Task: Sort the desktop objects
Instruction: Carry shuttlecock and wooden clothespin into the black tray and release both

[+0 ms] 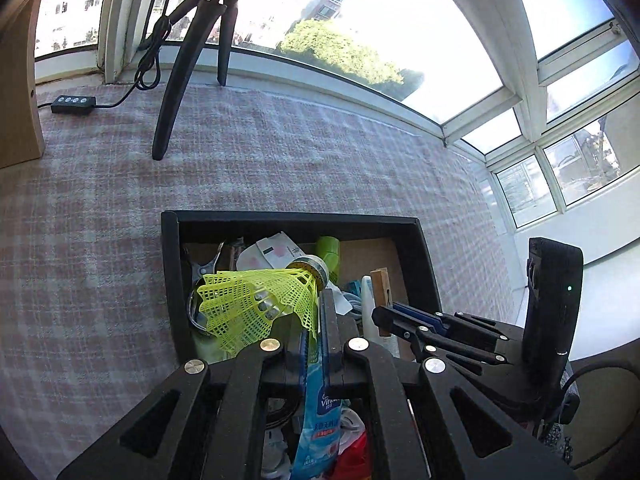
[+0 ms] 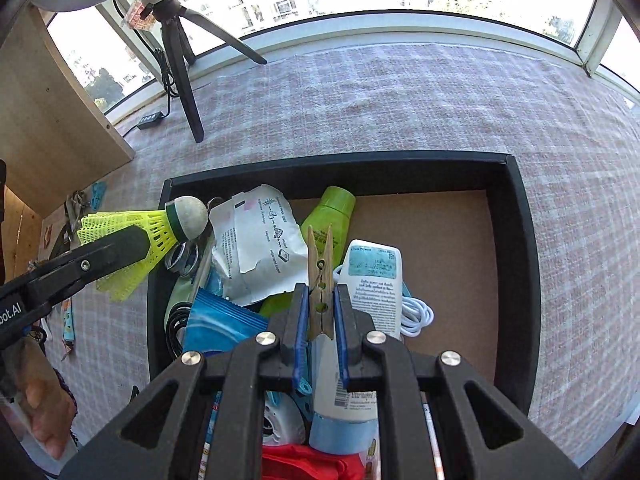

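Left gripper (image 1: 314, 320) jaws nearly together, clamped on skirt of yellow shuttlecock (image 1: 256, 300), held over black box (image 2: 520, 240) at its 9 o'clock edge. Right gripper (image 2: 321, 304) jaws narrowly apart, clamped on upright wooden clothespin (image 2: 320, 280) above box's 6 o'clock side.

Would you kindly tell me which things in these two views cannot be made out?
- Left wrist view: the shuttlecock skirt hides the metal item under it.
- Right wrist view: the right tongs cover the clothespin tail and the white tube below.
- Right wrist view: the print on the white packet is too small to read.
- Both views: the near end of the black tray is hidden by the tongs' frames.
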A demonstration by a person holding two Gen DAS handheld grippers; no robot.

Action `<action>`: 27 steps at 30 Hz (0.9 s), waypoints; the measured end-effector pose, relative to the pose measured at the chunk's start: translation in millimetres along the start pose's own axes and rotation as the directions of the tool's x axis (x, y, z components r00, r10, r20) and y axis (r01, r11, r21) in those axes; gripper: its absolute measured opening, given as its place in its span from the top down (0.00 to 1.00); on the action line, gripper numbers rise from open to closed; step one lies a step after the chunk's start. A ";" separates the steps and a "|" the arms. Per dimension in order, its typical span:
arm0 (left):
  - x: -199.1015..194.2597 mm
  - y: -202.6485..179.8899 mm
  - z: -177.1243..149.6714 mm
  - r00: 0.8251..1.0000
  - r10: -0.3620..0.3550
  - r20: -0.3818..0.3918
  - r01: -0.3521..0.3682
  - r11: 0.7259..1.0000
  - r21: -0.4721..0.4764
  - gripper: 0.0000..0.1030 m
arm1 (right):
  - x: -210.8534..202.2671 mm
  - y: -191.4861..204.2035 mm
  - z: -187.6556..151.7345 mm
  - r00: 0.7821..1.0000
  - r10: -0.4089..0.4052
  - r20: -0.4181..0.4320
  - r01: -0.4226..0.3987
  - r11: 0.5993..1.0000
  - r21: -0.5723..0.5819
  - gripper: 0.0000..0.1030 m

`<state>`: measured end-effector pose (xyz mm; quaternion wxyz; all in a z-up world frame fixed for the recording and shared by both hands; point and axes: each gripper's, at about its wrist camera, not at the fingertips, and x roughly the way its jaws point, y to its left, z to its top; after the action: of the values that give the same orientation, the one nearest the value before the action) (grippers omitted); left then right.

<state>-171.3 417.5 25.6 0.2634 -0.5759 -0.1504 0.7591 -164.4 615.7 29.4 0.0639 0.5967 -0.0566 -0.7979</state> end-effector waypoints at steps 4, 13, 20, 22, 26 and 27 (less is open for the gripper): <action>-4.1 4.3 -4.0 1.000 0.018 0.020 -0.018 1.000 0.010 0.56 | 0.2 -1.9 4.1 1.000 -0.006 0.005 0.005 1.000 0.020 0.75; -26.0 16.9 -5.8 0.997 0.060 0.057 -0.060 0.998 0.004 0.56 | -5.2 14.3 7.6 1.000 -0.004 0.017 0.004 1.000 -0.002 0.74; -58.9 50.7 -14.5 0.988 0.130 0.087 -0.128 0.991 -0.023 0.56 | -11.4 41.7 10.8 1.000 0.004 0.028 -0.003 0.999 -0.041 0.73; -68.4 64.3 -16.2 0.983 0.155 0.096 -0.152 0.988 -0.038 0.56 | -12.0 53.3 12.4 0.999 0.012 0.030 -0.010 0.998 -0.060 0.72; -89.3 98.4 -14.9 0.973 0.201 0.115 -0.191 0.977 -0.092 0.56 | -9.8 82.8 19.1 0.999 0.035 0.028 -0.032 0.995 -0.095 0.72; -95.4 106.9 -14.4 0.969 0.215 0.123 -0.202 0.974 -0.104 0.56 | -8.3 91.3 21.6 0.999 0.040 0.026 -0.037 0.994 -0.106 0.72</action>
<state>-162.9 274.5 40.5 0.1449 -0.5477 -0.1406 0.8119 -179.7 527.4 58.5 0.1099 0.5801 -0.0264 -0.8067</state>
